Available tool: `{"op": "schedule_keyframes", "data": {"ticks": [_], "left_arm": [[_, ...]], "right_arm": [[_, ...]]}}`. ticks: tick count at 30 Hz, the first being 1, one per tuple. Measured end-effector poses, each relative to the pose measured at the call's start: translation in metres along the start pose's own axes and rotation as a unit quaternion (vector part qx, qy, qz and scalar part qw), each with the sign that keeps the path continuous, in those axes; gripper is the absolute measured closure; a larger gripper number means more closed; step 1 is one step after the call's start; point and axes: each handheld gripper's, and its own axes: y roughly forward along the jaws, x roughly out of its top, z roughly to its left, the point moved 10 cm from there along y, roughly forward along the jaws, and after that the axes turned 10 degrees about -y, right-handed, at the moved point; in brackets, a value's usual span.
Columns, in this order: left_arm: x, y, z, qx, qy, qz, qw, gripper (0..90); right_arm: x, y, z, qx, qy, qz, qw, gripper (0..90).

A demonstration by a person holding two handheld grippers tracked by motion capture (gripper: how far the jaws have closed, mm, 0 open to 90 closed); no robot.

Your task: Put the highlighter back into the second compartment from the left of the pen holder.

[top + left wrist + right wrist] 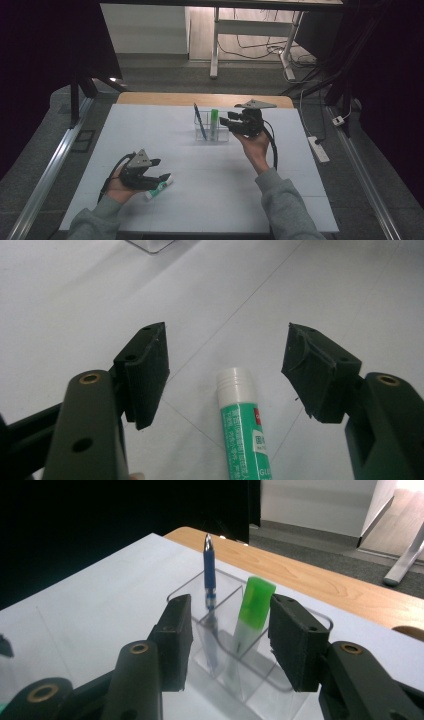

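A glue stick [159, 187] with a green label and white cap lies flat on the white table near the front left. My left gripper [162, 169] hovers over it, open, and in the left gripper view the glue stick [242, 425] lies between the spread jaws [225, 360], untouched. At the back middle stands a clear divided holder [222, 136] with an upright blue pen [199, 120] and a green-capped marker [214, 120]. My right gripper [225, 119] is just right of it, open. In the right gripper view the marker [257, 602] and pen [210, 575] stand beyond the jaws [231, 605], in the holder [260, 680].
The white mat [200, 210] covers most of the table, with a strip of wood [150, 98] showing at the far edge. Beyond it are desk legs [215, 50] and cables. A power strip [318, 149] lies on the floor at the right.
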Motion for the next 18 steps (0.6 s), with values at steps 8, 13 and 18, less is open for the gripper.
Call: {"op": "schedule_keyframes", "data": {"ticks": [8,13,18], "left_arm": [[-0.001,0.001,-0.001,-0.001,0.0,0.003,1.0,34.5],[0.0,0.001,0.0,0.0,-0.001,0.003,1.0,34.3],[0.0,0.001,0.0,0.0,-0.001,0.003,1.0,34.3]], "right_arm": [[-0.015,-0.017,0.005,0.002,-0.002,0.003,1.0,49.5],[-0.025,-0.029,0.005,0.003,-0.001,0.007,1.0,47.5],[-0.038,-0.042,0.006,0.004,-0.002,0.012,0.9999,47.0]]}}
